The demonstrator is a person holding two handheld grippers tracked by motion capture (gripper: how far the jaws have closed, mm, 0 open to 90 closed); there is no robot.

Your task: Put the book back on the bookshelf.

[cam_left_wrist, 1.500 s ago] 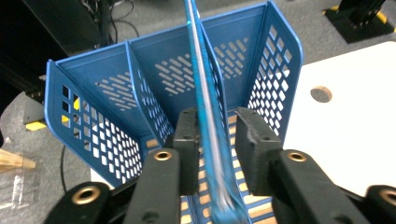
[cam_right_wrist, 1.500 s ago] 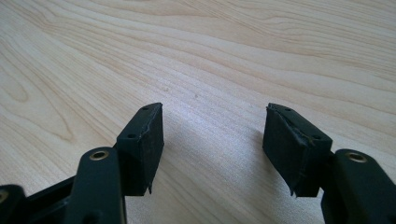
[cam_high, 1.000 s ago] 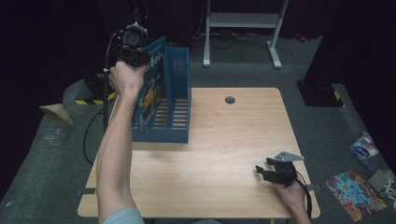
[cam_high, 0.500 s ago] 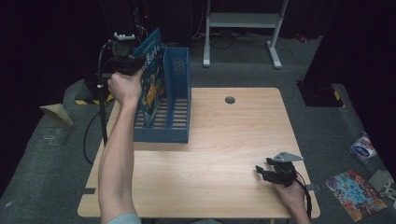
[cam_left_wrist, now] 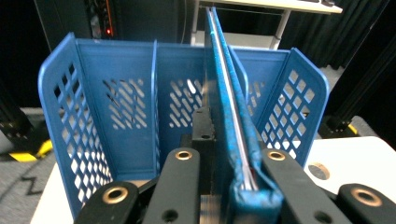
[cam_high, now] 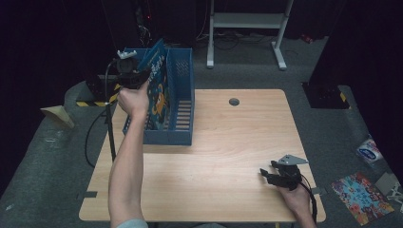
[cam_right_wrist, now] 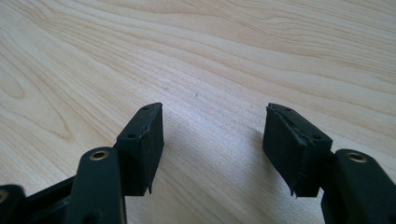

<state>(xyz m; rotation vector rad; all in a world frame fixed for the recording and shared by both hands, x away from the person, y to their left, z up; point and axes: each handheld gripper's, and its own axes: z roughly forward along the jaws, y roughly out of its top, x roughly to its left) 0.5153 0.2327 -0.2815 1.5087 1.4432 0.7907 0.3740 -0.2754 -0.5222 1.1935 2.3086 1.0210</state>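
Book [cam_left_wrist: 237, 140] pinched tight in my left gripper [cam_left_wrist: 219, 186], mid-insertion above the blue file rack [cam_left_wrist: 93, 121]; next: lower between dividers, release; right gripper [cam_right_wrist: 212, 140] open, empty.

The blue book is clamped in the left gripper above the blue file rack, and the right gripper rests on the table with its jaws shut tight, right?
Not quite: the right gripper rests on the table with its jaws open and nothing between them, as the right gripper view shows. The left gripper does clamp the blue book above the blue file rack.

Light wood counter [cam_high: 228, 161], round grommet hole [cam_high: 234, 101] near far edge; blue slotted file rack [cam_high: 177, 128] standing on far-left part; right gripper [cam_high: 272, 176] resting on near-right corner
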